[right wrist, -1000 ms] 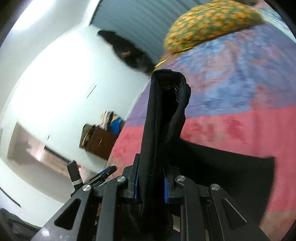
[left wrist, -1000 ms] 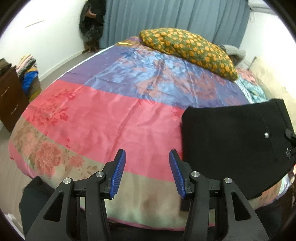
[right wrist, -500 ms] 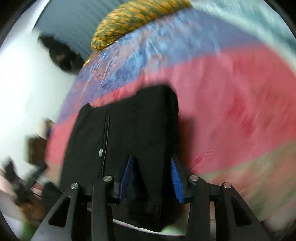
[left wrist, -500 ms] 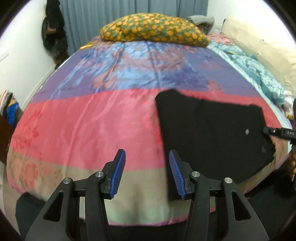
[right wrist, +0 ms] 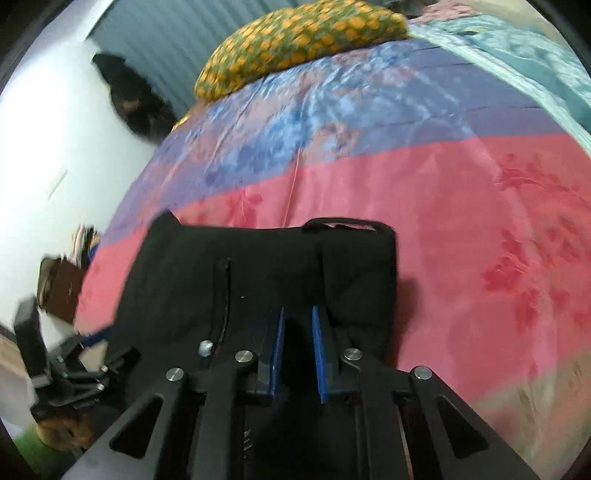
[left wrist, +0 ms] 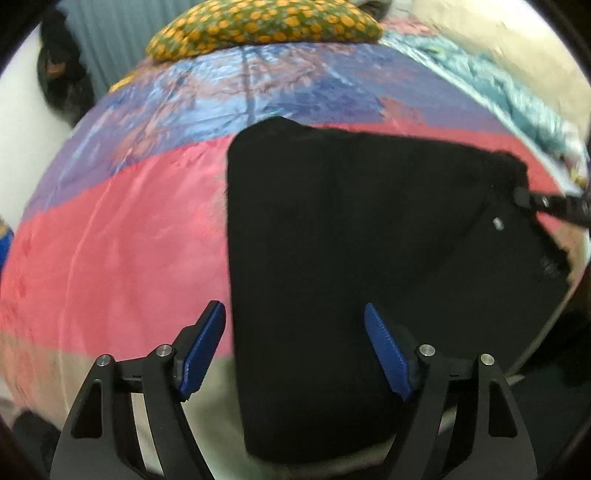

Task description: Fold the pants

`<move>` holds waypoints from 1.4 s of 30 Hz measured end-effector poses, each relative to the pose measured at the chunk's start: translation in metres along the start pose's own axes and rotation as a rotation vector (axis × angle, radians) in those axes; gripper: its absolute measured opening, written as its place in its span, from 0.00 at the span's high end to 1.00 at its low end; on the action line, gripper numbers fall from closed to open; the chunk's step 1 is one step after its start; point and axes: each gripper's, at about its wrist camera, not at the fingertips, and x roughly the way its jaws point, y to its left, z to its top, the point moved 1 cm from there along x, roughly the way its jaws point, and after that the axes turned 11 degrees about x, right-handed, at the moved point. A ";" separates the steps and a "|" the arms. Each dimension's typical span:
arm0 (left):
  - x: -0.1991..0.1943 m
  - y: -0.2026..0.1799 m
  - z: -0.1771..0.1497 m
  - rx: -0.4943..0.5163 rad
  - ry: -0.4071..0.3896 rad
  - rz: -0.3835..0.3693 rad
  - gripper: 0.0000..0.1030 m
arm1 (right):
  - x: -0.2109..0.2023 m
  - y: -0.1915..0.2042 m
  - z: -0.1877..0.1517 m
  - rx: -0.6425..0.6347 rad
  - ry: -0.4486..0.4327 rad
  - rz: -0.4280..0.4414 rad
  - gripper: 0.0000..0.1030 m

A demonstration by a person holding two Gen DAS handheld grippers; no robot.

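With the black pants [left wrist: 351, 240] folded flat on the bedspread [left wrist: 122, 236], your left gripper [left wrist: 295, 347] is opening empty over them while your right gripper [right wrist: 297, 350] closes on the waist cloth, so a lift could drag the fold open.

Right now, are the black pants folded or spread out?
Folded. The pants lie as a compact rectangle on the bedspread, no legs stretched out.

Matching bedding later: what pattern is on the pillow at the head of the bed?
Orange spots on green fabric pillow; clearest in the left wrist view.
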 end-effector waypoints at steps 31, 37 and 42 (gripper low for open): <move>0.017 0.042 0.042 -0.147 0.040 -0.418 0.80 | 0.025 -0.031 -0.012 0.143 0.223 0.380 0.63; -0.010 0.091 0.100 -0.166 -0.132 -0.350 0.80 | 0.016 0.035 0.056 0.043 0.119 0.473 0.64; 0.024 0.139 0.139 -0.215 -0.171 -0.241 0.67 | 0.066 0.069 0.119 0.018 0.071 0.458 0.62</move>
